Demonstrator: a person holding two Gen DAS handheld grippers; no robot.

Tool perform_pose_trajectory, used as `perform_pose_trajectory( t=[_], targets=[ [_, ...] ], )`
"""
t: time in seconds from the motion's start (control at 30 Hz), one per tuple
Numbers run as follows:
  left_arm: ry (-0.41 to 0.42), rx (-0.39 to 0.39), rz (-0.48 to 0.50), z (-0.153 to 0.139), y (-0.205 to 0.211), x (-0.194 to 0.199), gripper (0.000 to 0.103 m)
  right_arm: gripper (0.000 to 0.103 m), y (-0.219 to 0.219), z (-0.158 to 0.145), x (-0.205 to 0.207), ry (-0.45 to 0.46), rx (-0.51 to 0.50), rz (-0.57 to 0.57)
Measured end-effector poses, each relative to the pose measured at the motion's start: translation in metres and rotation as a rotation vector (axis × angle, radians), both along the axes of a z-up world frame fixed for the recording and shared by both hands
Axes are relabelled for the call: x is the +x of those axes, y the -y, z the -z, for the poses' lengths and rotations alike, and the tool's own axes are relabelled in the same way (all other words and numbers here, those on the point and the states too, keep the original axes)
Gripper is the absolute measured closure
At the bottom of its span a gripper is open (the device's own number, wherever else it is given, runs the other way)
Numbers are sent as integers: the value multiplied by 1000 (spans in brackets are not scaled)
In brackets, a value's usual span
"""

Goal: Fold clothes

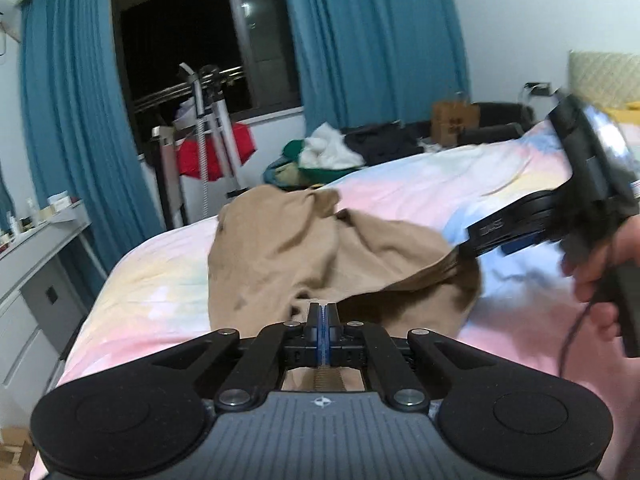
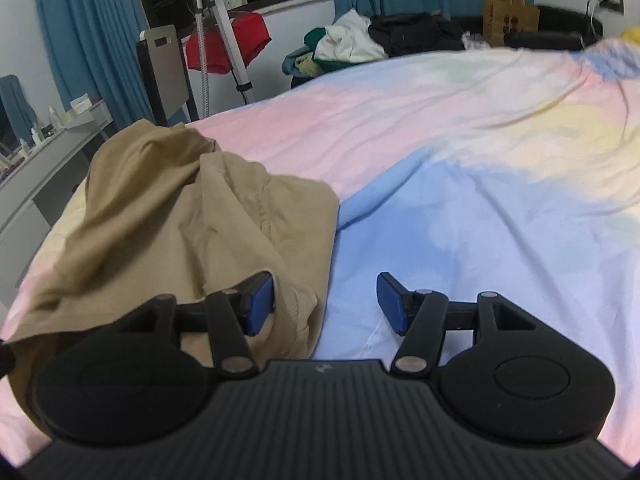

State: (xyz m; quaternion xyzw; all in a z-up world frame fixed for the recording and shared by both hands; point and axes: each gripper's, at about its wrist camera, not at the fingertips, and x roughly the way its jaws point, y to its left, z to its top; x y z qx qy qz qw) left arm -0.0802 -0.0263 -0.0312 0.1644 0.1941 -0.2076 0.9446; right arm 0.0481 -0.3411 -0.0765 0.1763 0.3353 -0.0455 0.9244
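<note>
Tan garment (image 2: 192, 216) bunched on bed (image 2: 460, 160), no neat fold visible; L claw (image 1: 323, 312) pinching its edge, R claw (image 2: 326, 304) wide, empty.

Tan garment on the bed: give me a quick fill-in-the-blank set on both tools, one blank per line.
1. The left tool is ____ on the tan garment.
2. The right tool has its jaws ____.
3. The garment lies on a pastel ____.
4. The curtains are ____.

Missing words: shut; open; bed; blue
</note>
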Motion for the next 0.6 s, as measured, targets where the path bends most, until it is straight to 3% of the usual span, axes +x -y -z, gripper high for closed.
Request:
perform_pose_trajectory(
  t=[0.1, 0.23, 0.4, 0.47, 0.6],
  targets=[
    [-27, 49, 47, 0, 4, -9, 103, 43, 2, 1, -2, -11, 15, 1],
    [-126, 184, 76, 21, 15, -3, 102, 43, 5, 3, -4, -25, 33, 2],
    [-220, 216, 43, 35, 17, 14, 102, 43, 3, 3, -5, -30, 33, -8],
    [-220, 211, 29, 36, 16, 15, 97, 43, 3, 1, -6, -23, 33, -16],
    [-219, 226, -5, 40, 14, 15, 79, 43, -1, -1, -6, -9, 27, -36]
  ],
)
